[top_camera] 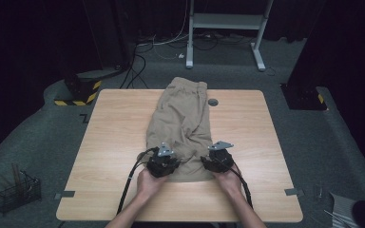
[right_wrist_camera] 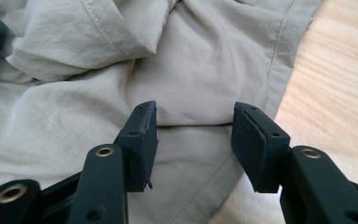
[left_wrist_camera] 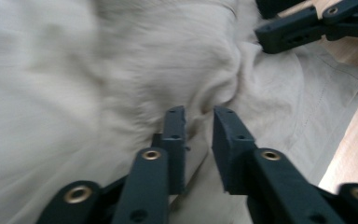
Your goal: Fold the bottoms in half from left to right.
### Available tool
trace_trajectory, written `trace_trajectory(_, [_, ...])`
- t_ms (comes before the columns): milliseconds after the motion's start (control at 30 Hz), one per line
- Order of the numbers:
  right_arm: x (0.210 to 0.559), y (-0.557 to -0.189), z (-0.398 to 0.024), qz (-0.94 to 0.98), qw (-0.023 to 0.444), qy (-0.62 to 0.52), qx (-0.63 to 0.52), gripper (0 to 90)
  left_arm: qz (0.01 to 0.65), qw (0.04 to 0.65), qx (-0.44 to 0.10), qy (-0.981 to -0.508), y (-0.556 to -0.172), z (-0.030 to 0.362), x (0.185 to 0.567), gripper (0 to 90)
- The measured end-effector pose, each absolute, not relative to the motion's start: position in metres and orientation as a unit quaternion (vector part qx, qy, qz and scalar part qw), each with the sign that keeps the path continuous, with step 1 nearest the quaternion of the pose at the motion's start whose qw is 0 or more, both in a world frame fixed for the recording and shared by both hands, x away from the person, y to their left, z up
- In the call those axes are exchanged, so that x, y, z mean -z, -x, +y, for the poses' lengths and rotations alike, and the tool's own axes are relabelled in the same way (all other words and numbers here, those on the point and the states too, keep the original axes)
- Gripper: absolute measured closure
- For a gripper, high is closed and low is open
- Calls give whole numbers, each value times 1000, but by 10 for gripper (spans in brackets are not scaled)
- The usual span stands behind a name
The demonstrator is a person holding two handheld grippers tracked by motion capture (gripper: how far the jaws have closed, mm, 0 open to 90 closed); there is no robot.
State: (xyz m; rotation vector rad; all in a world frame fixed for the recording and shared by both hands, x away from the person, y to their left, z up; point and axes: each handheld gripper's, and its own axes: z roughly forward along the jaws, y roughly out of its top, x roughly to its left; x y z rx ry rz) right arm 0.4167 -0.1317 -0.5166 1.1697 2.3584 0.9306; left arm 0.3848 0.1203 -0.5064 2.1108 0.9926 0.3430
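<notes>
Left tongs (left_wrist_camera: pixel 199 122): jaws a little apart, a narrow gap between the pads; a ridge of cloth rises into that gap, yet the pads do not press on it. In the high view they sit at the near left part of the garment (top_camera: pixel 164 161), held in the person's left hand (top_camera: pixel 148 183).
Right tongs (right_wrist_camera: pixel 195 125): jaws standing well apart, over a crease of the fabric close to its side hem; nothing is clamped. In the high view they rest at the near right corner of the garment (top_camera: pixel 218 159), in the right hand (top_camera: pixel 229 179).
Other tongs seen from the left: the right pair's black jaws show at the upper right of the left gripper view, over the cloth edge.
Shorts (top_camera: pixel 180 126): beige, lying lengthwise down the middle of the counter, waistband with elastic at the far edge, leg ends toward the person. The near part is rumpled and bunched between the two tongs; the far part lies flatter.
Cloth close up (right_wrist_camera: pixel 205 70): stitched seams and folds, one flap turned over at the upper left of the right gripper view.
Counter (top_camera: pixel 114 142): light wood, rounded corners, a small grey round disc (top_camera: pixel 213 102) just right of the waistband.
Floor: grey carpet; a wire basket (top_camera: pixel 18 190) at lower left, cables and a white frame (top_camera: pixel 228 28) beyond the far edge.
</notes>
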Motion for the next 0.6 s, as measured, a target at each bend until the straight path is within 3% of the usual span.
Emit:
trace_trajectory(300, [476,-406,-127,810,171,-407,-386,499,424,395,-188,-793,-365,165,478,464])
trace_trajectory(467, [464,-414,-104,817,161,-387,-396,502,457,375,-191,-783,-364,178,488,348])
trace_trajectory(600, [471,-423,-86,822,141,-386,-395,533,478,374,-174,-776,-361,187,497,305])
